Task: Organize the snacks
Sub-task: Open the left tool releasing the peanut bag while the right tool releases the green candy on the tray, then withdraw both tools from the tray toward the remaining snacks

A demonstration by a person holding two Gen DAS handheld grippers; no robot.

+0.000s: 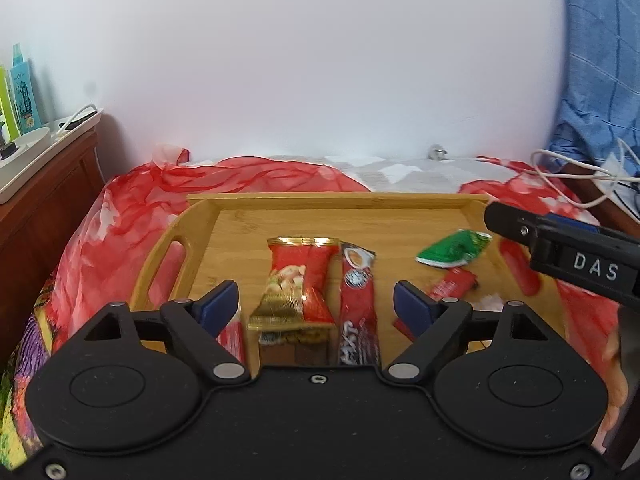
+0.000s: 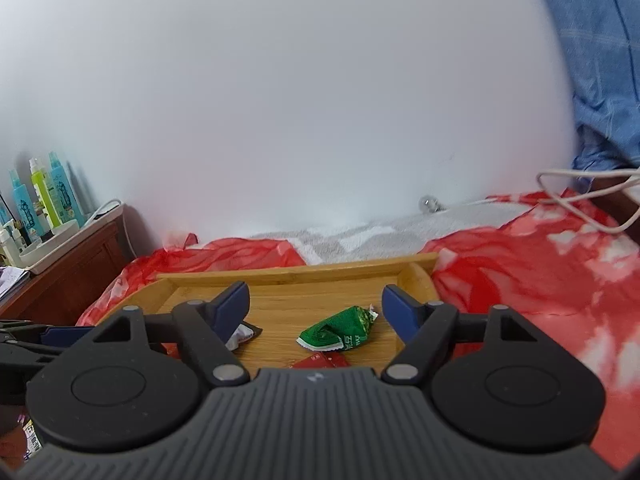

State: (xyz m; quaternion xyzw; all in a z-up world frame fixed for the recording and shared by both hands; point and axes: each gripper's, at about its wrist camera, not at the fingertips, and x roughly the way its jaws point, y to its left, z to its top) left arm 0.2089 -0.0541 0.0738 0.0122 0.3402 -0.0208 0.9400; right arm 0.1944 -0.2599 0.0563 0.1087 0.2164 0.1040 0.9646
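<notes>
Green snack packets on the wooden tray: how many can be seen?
1. The green packet lies on the wooden tray toward its right side, ahead of the open right gripper. The grippers hide part of the tray, so more may be covered.

One tray, several snack packets, two claws.

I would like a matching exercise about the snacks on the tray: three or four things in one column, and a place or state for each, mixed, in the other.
Things:
1. green packet
2. peanut bag
3. red stick
4. left gripper

Places or states:
A. open, holding nothing
B. ahead of the right gripper
C. just right of the peanut bag
D. lying over a brown bar

Pairs: 1-B, 2-D, 3-C, 4-A
</notes>
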